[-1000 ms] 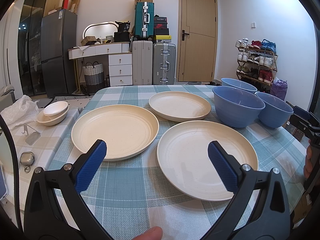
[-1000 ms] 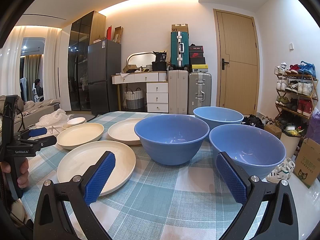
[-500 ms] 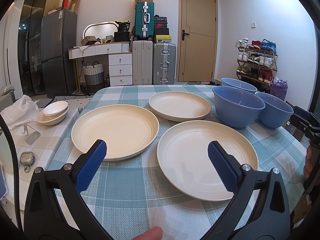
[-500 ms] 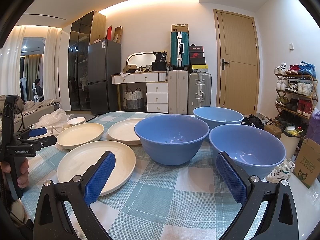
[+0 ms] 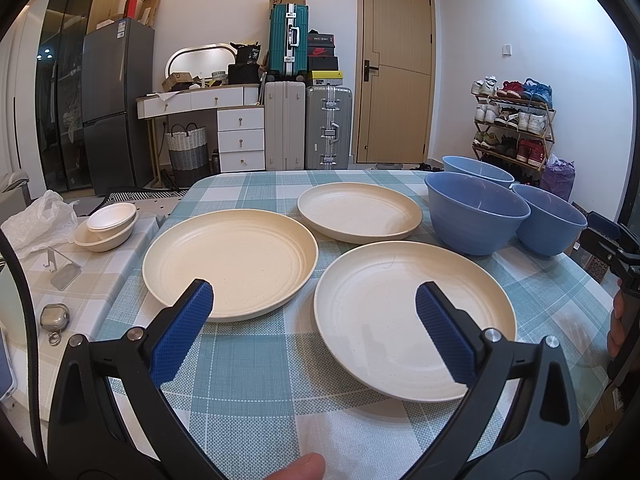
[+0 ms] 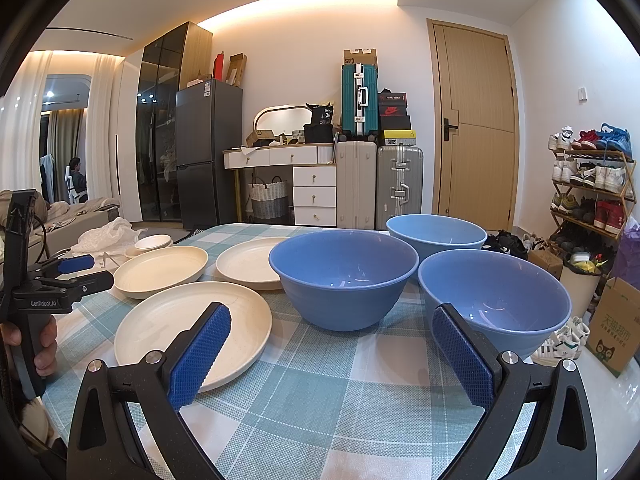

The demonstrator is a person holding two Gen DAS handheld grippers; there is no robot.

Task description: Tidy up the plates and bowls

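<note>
A: Where are the dishes found?

B: Three plates (image 5: pixel 230 260) are spread flat on the table (image 5: pixel 256 380), apart from one another; three bowls (image 6: pixel 344 276) are grouped just right of them. Nothing is stacked.

A: And the grippers?

B: The left gripper (image 5: pixel 314 332) and right gripper (image 6: pixel 332 352) are held wide open, empty, above the cloth.

A: What might be spoiled?

B: A shallow rim could be pinched poorly and the plate dropped; the right bowl (image 6: pixel 494 296), near the edge, might be knocked off.

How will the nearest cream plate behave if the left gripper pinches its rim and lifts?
The nearest cream plate looks rigid, likely light: thin wall, matte speckled finish. Its low raised rim suits the open left gripper, though a one-edge pinch would probably tilt it. Flat, so unlikely to roll.
</note>
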